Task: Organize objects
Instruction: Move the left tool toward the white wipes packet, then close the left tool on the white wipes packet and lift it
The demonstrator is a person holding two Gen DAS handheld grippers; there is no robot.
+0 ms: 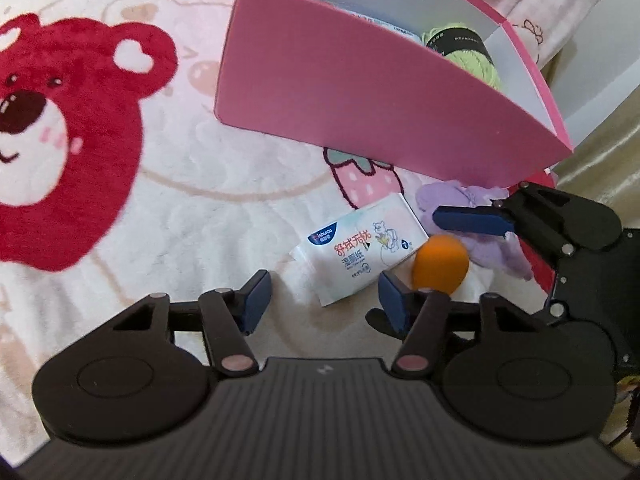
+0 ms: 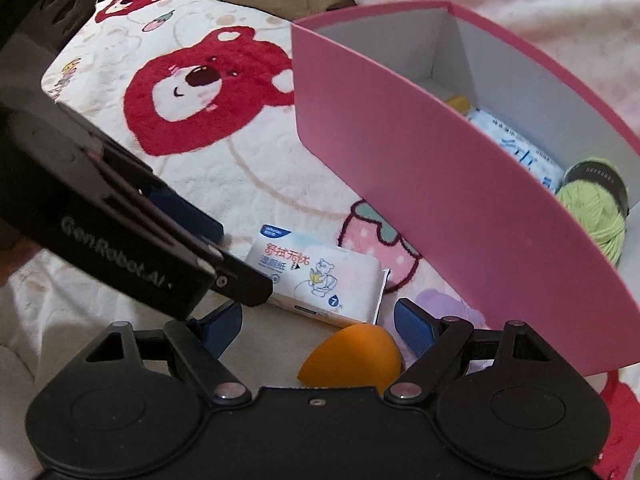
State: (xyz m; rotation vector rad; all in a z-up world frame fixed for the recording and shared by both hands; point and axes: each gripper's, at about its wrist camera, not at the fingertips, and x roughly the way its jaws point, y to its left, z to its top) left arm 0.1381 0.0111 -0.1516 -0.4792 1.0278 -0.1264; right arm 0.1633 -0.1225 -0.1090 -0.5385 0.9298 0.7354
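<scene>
Left wrist view: I've got the wipes pack [image 1: 357, 249] lying flat on the bear blanket [image 1: 120, 184], just ahead of my left gripper [image 1: 320, 294], a bit right of centre.
Left fingers: partly apart, nothing pinched; near corner of the pack sits in the gap but neither pad touches it.
Pack's long axis: runs diagonal, near-left to far-right, so it's skewed across my fingers, not squared up.
Orange sponge [image 1: 440, 266]: egg-shaped, touching the pack's right end, right by my right-side pad.
Right wrist view: sponge [image 2: 352, 354] sits dead between the fingers of my right gripper [image 2: 318, 326], pointy end to the left.
Right fingers: wide, holding nothing yet.
Who's nearer: I'd say right hand owns the sponge, left hand owns the pack; they're crowded close, so bumping looks like the risk.
Purple fluffy thing [image 1: 480, 236]: behind the sponge, under the right gripper's finger, beside the pink box [image 1: 360, 92].
Box contents: green yarn ball [image 2: 596, 216] with a black band, another blue-white pack [image 2: 516, 152], something yellow at the back.
Readable writing: Chinese characters on the pack, a cartoon bear on a toilet, a "7" in a blue circle; blue brand tab too small to read. "GenRobot.AI" on the left gripper's side.
</scene>
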